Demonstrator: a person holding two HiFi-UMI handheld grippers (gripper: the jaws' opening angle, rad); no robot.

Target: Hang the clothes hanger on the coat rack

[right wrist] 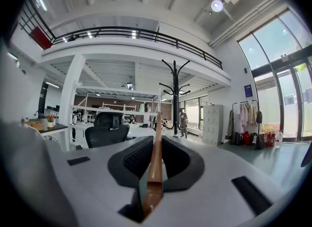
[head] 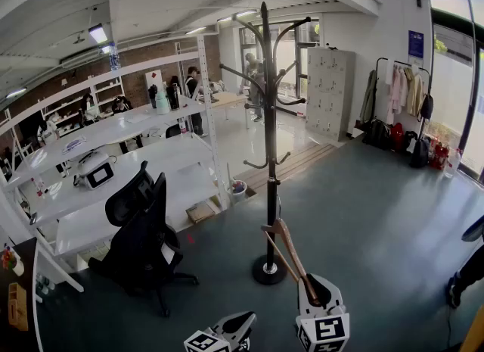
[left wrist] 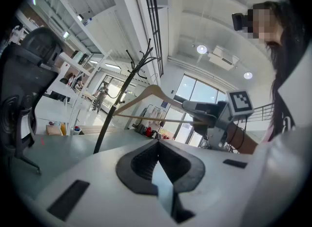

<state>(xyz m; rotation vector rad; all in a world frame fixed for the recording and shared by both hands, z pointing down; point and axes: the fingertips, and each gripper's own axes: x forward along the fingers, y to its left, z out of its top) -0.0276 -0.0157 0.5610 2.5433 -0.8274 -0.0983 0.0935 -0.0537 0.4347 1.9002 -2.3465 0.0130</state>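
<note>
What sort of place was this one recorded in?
Most likely an open-plan office or lab workspace: long white desks with shelving, a black office chair, grey lockers by the far wall, and a freestanding coat rack on the open floor.

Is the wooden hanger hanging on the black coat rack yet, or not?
Not yet: the right tool grips the wooden hanger, holding it low near the coat rack pole, on none of its hooks.

Left gripper closed, empty, wooden hanger beyond
</note>
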